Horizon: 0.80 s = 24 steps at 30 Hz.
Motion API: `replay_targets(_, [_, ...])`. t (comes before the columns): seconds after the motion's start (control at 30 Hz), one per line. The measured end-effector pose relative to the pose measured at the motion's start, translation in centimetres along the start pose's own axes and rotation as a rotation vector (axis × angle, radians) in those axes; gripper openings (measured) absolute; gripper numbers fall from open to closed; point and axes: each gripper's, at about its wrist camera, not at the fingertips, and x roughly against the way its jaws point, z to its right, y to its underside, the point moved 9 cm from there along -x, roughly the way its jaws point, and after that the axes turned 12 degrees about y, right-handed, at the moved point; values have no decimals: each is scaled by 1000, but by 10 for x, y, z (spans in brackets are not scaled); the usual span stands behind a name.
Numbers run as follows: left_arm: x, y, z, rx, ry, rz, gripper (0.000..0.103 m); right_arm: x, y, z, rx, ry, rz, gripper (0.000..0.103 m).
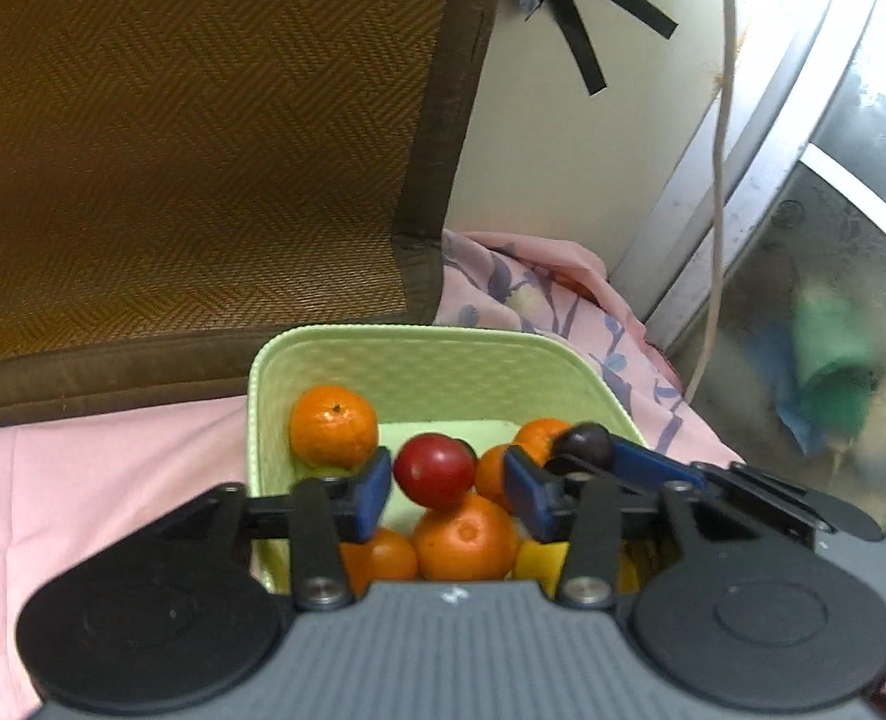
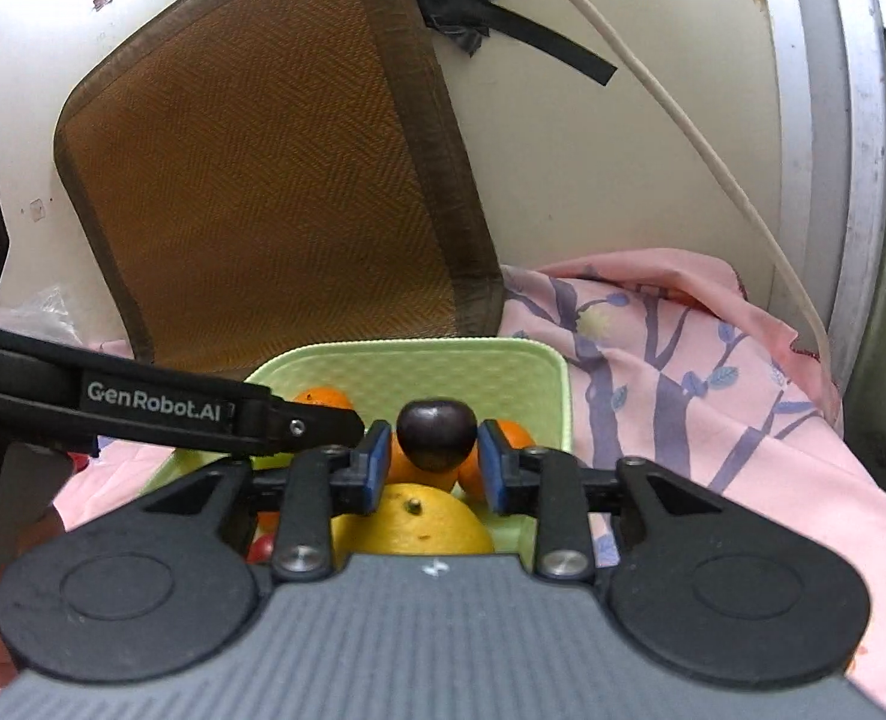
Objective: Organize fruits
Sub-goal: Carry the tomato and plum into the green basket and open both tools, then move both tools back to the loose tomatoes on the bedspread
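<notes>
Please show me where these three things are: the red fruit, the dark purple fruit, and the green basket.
red fruit [image 1: 435, 471]: left wrist view, middle of its glossy skin.
dark purple fruit [image 2: 436, 433]: right wrist view, centre of its front face.
green basket [image 1: 419, 369]: left wrist view, bare inner back wall.

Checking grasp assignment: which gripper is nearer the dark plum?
Right. The right gripper has the dark plum between its fingers above the green basket. The left gripper is open beside it, around the red fruit.
</notes>
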Motion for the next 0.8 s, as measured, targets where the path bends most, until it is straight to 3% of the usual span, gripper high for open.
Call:
replay_targets(0.2, [14, -1, 9, -4, -6, 31, 53, 13, -7, 2, -15, 17, 36, 43])
replay_targets(0.33, [54, 10, 23, -50, 19, 70, 53, 44, -8, -7, -8, 15, 86, 43])
replay_targets(0.43, [96, 33, 12, -97, 0, 87, 53, 69, -4, -24, 13, -17, 106, 42])
replay_targets(0.57, [151, 57, -46, -75, -113, 105, 52, 97, 8, -60, 48, -92, 105, 42])
replay_targets(0.7, [199, 58, -140, 87, -268, 163, 51, 106, 29, -117, 99, -200, 64, 42])
replay_targets(0.8, [212, 51, -198, 145, -379, 159, 49, 98, 52, -167, 154, -271, 5, 42])
